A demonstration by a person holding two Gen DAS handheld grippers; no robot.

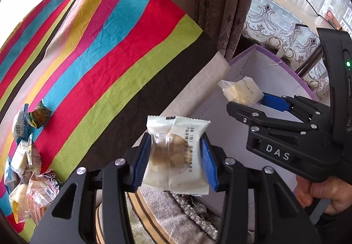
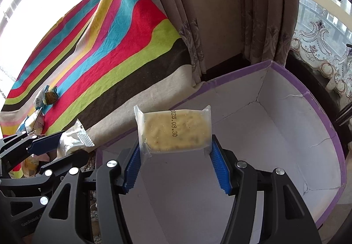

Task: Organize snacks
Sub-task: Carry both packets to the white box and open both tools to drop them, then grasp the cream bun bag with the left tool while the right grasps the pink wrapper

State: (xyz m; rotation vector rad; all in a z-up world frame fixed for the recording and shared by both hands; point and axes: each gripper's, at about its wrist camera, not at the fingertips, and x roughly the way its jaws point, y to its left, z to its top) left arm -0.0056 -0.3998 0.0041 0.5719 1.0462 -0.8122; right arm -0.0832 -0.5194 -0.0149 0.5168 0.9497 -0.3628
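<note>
Striped worktop, snacks bunched at one end

And here's the worktop (image 1: 105, 50), draped in a cloth (image 2: 123, 46) striped in red, turquoise, yellow, lime, pink and a dark brown band, creased but lying flat. Well off to the left of the left tool sits a loose heap of wrapped snacks (image 1: 28, 191), clear and pale packets overlapping one another near the cloth's edge. Just beyond that heap, a little farther from the tool, a dark green-and-yellow packet (image 1: 40, 116) rests beside a blue-and-white one (image 1: 19, 126), the two touching. From the right tool, the same cluster (image 2: 47, 96) shows far to the left.
</note>
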